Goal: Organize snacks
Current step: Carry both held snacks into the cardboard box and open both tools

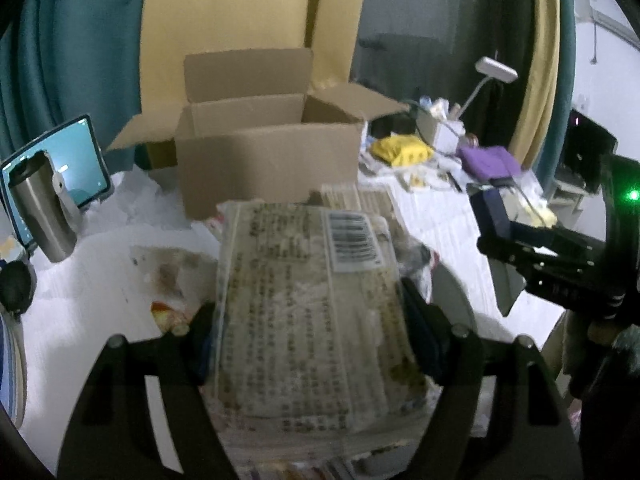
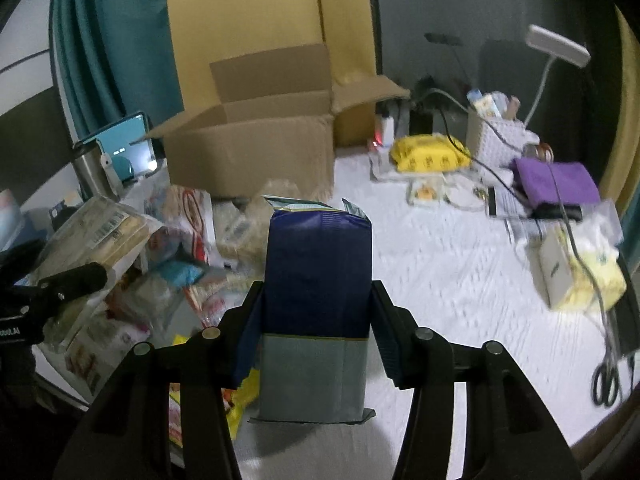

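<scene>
My left gripper [image 1: 316, 332] is shut on a flat clear snack packet [image 1: 312, 304] with printed text and a barcode label, held above the white table. My right gripper [image 2: 316, 328] is shut on a dark blue and grey snack bag [image 2: 318, 292], held upright. An open cardboard box [image 1: 268, 160] stands ahead in the left wrist view; it also shows in the right wrist view [image 2: 256, 148]. The right gripper with the blue bag shows at the right of the left wrist view [image 1: 516, 240]. The left gripper with its packet [image 2: 100, 232] shows at the left of the right wrist view.
A pile of snack packets [image 2: 176, 248] lies left of the blue bag. A steel mug [image 1: 44, 212] and tablet [image 1: 80, 156] stand at left. A yellow pack [image 2: 432, 154], purple cloth [image 2: 556, 180], white basket [image 2: 500, 136], lamp [image 2: 556, 46], cables and scissors [image 2: 606, 376] lie at right.
</scene>
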`<move>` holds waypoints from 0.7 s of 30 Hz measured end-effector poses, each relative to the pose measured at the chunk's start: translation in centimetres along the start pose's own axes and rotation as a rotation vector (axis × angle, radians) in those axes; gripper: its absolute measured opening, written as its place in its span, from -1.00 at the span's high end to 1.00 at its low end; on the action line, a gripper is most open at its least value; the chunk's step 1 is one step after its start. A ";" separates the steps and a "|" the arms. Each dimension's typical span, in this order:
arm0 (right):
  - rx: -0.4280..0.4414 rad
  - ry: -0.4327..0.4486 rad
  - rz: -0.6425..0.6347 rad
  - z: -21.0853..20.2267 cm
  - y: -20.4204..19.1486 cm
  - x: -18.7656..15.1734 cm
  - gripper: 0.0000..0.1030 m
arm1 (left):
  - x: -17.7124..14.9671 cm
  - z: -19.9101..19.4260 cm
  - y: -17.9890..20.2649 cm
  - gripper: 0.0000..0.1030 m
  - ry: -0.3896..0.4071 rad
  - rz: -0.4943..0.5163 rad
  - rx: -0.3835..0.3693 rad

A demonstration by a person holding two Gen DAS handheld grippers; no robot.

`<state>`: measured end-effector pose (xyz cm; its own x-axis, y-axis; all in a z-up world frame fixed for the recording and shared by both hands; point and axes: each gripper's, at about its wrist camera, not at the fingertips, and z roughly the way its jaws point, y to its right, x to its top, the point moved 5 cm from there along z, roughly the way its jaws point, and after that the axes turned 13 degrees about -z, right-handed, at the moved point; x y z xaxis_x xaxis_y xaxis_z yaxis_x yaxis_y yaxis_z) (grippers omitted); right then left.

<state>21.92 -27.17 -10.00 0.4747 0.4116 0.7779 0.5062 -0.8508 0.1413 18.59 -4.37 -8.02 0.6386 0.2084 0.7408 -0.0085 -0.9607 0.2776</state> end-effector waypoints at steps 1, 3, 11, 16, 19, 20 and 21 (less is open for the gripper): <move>0.000 0.005 -0.006 0.1 0.0 0.5 -0.04 | 0.4 -0.1 -0.1 -0.48 0.009 -0.003 -0.004; -0.003 0.016 -0.017 0.2 -0.1 1.6 -0.04 | 1.5 -0.1 -0.5 -0.48 0.033 -0.010 -0.013; -0.008 0.061 -0.053 1.3 -0.3 6.1 -0.04 | 5.7 0.4 -2.0 -0.48 0.099 -0.019 -0.046; -0.005 0.076 -0.068 2.4 -0.6 8.3 -0.04 | 8.0 1.2 -3.0 -0.48 0.119 -0.015 -0.057; 0.000 0.081 -0.082 3.4 -0.7 9.8 -0.04 | 9.7 1.9 -3.7 -0.48 0.138 -0.015 -0.059; 0.001 0.083 -0.087 3.7 -0.7 10.2 -0.04 | 10.1 2.2 -3.8 -0.48 0.143 -0.018 -0.062; 0.001 0.086 -0.091 4.0 -0.8 10.6 -0.04 | 10.6 2.4 -4.0 -0.48 0.148 -0.023 -0.064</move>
<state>29.42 -20.87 -4.28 0.3627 0.4577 0.8117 0.5456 -0.8105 0.2132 27.25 1.24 -2.72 0.5192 0.2590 0.8145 -0.0476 -0.9427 0.3301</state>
